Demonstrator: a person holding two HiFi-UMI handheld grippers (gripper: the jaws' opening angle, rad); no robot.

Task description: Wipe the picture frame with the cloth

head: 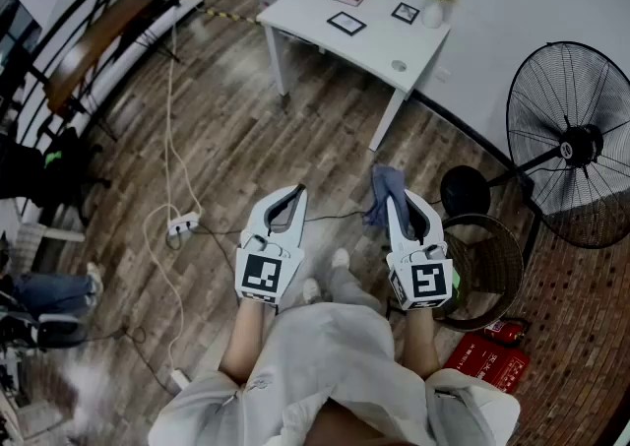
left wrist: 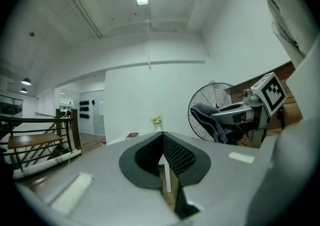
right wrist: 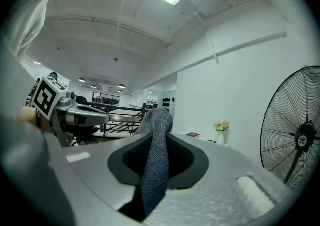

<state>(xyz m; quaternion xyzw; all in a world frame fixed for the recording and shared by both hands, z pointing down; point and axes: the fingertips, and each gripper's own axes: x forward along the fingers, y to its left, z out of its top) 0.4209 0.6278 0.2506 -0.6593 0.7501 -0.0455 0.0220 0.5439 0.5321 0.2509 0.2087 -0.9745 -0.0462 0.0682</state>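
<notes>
1. Head view: the left gripper has its jaws pressed together with nothing in them. The right gripper is clenched on a blue-grey cloth bunched at its tips. The picture frame lies flat on a white table, well ahead of both grippers.
2. Left gripper view: the jaws meet at their tips, empty. The right gripper and its cloth are off to the right.
3. Right gripper view: the cloth runs between the clamped jaws and pokes out past the tips. A fan stands to the right.
</notes>
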